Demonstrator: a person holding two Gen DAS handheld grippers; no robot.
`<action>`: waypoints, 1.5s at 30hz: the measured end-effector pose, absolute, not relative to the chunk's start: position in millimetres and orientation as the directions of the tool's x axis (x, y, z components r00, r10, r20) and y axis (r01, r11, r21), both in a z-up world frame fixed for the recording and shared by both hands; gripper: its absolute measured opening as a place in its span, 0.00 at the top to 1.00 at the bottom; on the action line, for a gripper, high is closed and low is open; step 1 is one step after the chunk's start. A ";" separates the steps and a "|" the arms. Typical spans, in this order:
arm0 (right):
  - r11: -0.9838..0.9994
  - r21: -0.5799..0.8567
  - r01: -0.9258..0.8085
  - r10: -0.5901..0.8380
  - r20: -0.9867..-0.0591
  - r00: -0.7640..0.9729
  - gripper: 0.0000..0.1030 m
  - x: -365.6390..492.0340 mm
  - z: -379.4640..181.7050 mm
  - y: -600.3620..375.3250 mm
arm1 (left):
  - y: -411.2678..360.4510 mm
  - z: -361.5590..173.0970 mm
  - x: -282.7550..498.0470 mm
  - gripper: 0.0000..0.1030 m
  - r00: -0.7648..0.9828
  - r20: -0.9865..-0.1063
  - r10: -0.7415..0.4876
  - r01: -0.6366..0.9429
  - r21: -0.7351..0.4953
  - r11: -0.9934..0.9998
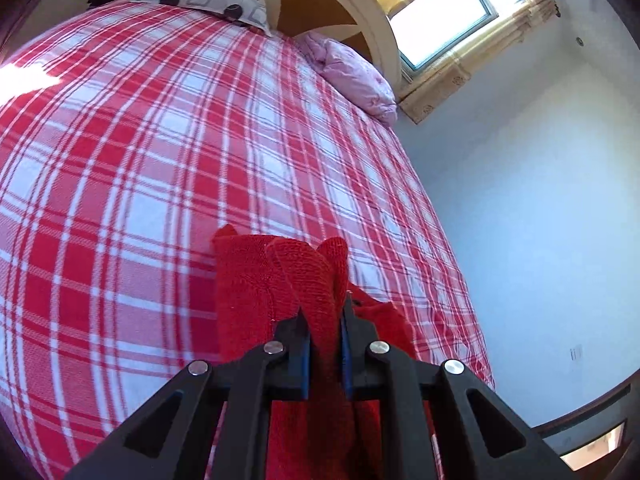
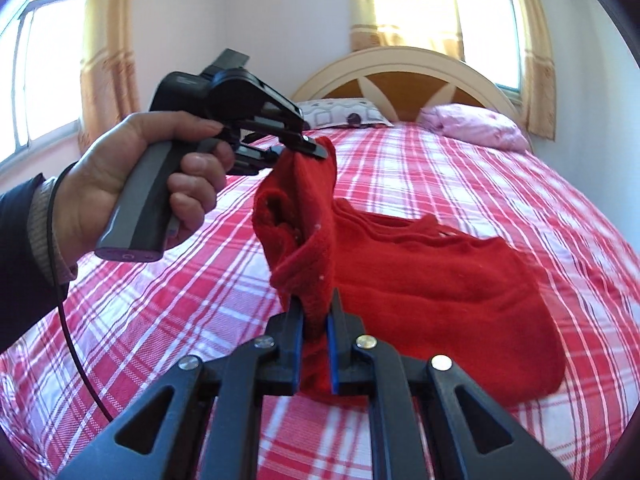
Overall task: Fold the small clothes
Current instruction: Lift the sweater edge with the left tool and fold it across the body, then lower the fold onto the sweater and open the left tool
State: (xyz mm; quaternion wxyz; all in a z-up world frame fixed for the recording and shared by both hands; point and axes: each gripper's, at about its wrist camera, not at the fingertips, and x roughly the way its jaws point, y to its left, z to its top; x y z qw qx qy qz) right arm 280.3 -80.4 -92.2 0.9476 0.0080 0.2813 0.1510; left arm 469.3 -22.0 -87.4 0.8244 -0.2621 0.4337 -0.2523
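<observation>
Right gripper (image 2: 314, 312) pinches the near edge of the red garment (image 2: 440, 280) while the left gripper (image 2: 298, 148) clamps its far-left corner aloft above the plaid bed (image 2: 460, 168), apparently mid-fold, and next both should probably carry that raised edge rightward across the body.

Counts:
- 1 red knit garment (image 2: 432, 304), part lifted, rest on bed.
- 2 grippers: left gripper (image 1: 323, 312), right gripper (image 2: 316, 312); each clamped on red knit, 2 fingers per gripper.
- 1 hand (image 2: 132, 184) in right wrist view, on grey handle of left gripper.
- 1 bed (image 2: 500, 184) under red-white plaid sheet.
- 1 arched headboard (image 2: 404, 68).
- 2 pillows: 1 grey patterned pillow (image 2: 340, 114), 1 pink pillow (image 2: 476, 126).
- 2 windows: left window (image 2: 36, 76), right window (image 2: 488, 28).
- 3 curtain panels in right wrist view.
- 1 black cable (image 2: 64, 312) at wrist.
</observation>
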 end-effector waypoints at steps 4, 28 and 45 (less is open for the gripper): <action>0.959 0.145 -0.244 0.283 -0.524 0.803 0.89 276.5 -92.9 -105.7 | -50.8 -81.0 470.9 0.90 0.483 -0.593 -0.644 0.220 -0.630 0.745; 0.905 0.425 0.027 0.259 -0.600 0.757 0.89 273.4 -134.1 -233.4 | -215.6 -110.4 479.2 0.90 0.339 -0.705 -0.623 0.374 -0.507 0.777; 0.791 0.598 0.128 0.330 -0.593 0.734 0.84 270.5 -166.5 -267.9 | -224.9 -54.2 431.0 0.33 0.584 -0.583 -0.565 0.499 -0.291 0.816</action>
